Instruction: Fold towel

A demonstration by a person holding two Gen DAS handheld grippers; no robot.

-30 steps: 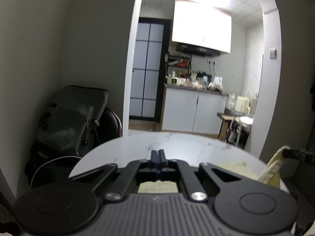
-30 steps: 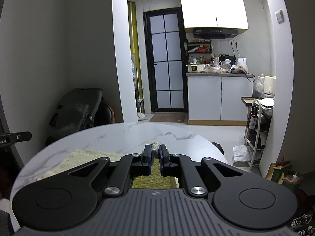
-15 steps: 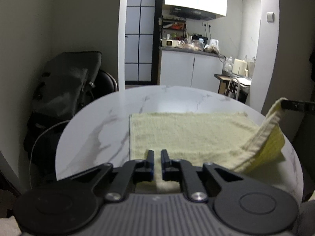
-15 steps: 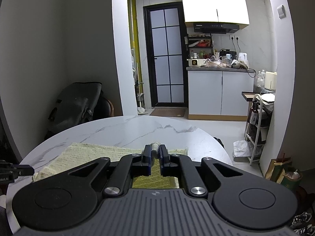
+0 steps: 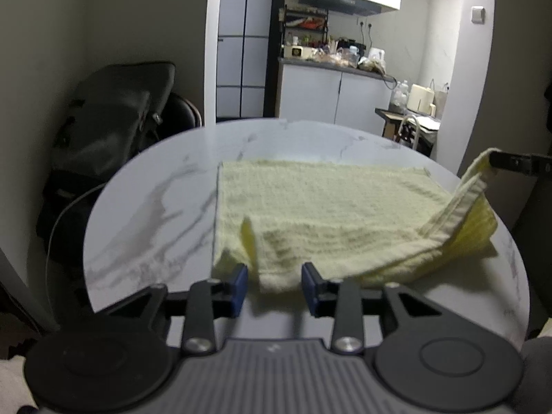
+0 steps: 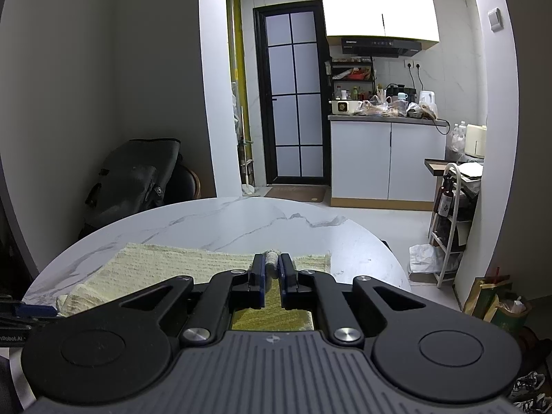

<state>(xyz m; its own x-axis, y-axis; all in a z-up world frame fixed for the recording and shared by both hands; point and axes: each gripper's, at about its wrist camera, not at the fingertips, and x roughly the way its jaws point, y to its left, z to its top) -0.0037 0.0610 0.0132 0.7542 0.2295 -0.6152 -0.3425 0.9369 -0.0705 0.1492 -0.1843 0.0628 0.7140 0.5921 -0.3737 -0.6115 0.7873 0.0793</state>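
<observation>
A pale yellow towel (image 5: 321, 203) lies on a round white marble table (image 5: 165, 207). My left gripper (image 5: 275, 284) is open at the towel's near left corner, which rests loose between the jaws. My right gripper (image 6: 272, 269) is shut on the towel's near right corner (image 6: 271, 258) and holds it above the table. In the left wrist view that corner (image 5: 483, 162) hangs raised at the right from the right gripper's fingers (image 5: 517, 162). The towel also shows in the right wrist view (image 6: 165, 262).
A dark bag on a chair (image 5: 114, 120) stands against the wall left of the table. Behind the table is a doorway to a kitchen with white cabinets (image 6: 386, 158). A rack with bottles (image 6: 448, 214) and bags on the floor (image 6: 493, 303) are at the right.
My left gripper has opened and let go of the towel's near left corner, which dropped onto the table. My right gripper keeps its hold on the other corner.
</observation>
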